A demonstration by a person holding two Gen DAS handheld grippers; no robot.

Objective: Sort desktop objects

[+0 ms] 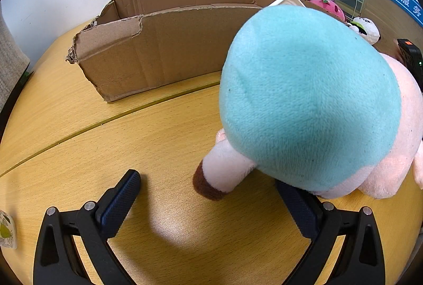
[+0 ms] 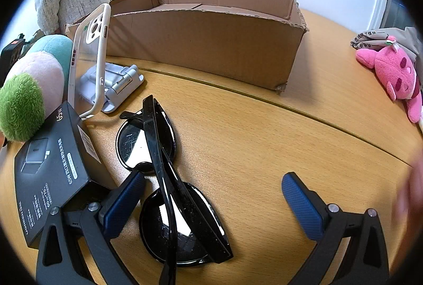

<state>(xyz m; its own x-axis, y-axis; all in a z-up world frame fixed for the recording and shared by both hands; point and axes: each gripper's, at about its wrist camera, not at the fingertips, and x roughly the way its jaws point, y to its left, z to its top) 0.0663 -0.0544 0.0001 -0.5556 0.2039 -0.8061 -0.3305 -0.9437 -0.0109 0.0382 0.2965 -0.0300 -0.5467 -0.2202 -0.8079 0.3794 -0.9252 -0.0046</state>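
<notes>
In the left wrist view a big plush toy with a teal back and pink body stands on the wooden desk, its brown-tipped leg between my fingers. My left gripper is open; its right finger is partly hidden under the plush. In the right wrist view folded black sunglasses lie on the desk. My right gripper is open, with the lower part of the sunglasses between its fingers. An open cardboard box stands at the back; it also shows in the right wrist view.
A black charger box, a clear phone case on a grey stand, and a green, pink and teal plush sit at the left. A pink plush lies at the right. Pink and white plushes lie behind the big toy.
</notes>
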